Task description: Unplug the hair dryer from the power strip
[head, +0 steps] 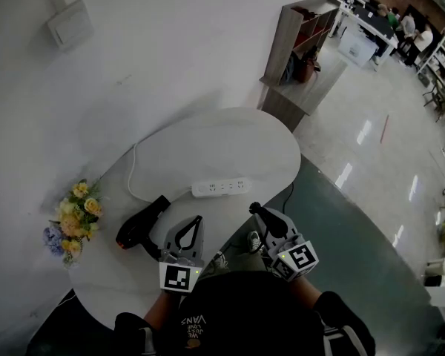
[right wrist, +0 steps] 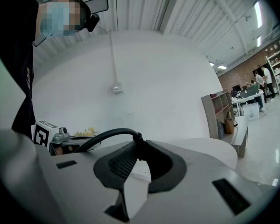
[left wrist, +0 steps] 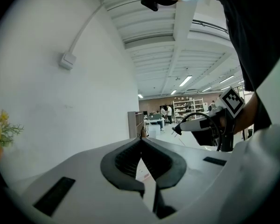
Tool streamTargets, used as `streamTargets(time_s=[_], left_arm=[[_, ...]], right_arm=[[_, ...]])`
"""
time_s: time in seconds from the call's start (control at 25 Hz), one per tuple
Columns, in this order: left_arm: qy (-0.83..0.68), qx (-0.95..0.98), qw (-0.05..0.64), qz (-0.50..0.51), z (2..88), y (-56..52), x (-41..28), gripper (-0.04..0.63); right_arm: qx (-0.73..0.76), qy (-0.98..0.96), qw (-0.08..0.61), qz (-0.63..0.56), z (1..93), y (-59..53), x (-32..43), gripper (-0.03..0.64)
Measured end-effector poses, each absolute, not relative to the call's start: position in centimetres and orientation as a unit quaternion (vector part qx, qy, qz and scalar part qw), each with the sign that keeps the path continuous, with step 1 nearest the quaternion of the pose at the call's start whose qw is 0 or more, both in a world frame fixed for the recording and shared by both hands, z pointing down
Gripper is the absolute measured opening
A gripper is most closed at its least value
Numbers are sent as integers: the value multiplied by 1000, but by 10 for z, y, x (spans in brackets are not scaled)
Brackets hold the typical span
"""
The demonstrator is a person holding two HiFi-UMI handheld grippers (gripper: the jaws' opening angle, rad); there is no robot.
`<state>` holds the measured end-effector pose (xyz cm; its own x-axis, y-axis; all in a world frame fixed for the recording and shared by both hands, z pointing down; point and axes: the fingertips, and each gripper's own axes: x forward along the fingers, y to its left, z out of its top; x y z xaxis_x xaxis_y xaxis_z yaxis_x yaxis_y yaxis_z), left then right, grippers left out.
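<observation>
The white power strip (head: 221, 188) lies on the round white table (head: 208, 136), and none of its sockets shows a plug in it. The black hair dryer (head: 141, 225) rests on the table at the left of my left gripper (head: 199, 218), whose jaws are shut with nothing between them (left wrist: 141, 141). My right gripper (head: 255, 208) hangs just in front of the strip, shut on the dryer's black plug (right wrist: 139, 146). The plug's cord (right wrist: 107, 135) arcs away to the left. The left gripper view shows the right gripper (left wrist: 200, 125) with the plug's prongs (left wrist: 176, 130) free in the air.
A bunch of yellow and blue flowers (head: 74, 217) stands at the table's left edge. The strip's white cable (head: 133, 173) runs toward the wall. A wooden shelf unit (head: 300, 50) stands beyond the table. People sit at desks far off.
</observation>
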<state>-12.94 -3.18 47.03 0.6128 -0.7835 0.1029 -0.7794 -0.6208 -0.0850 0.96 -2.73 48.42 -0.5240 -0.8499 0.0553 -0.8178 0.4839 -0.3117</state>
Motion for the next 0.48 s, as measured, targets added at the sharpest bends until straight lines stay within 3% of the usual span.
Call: streamTargets(time_s=[0.48], left_arm=[[437,-897,11,-65,473,-14,-133,18]], right_arm=[[-489,858,33,-154,497,-11,11,77]])
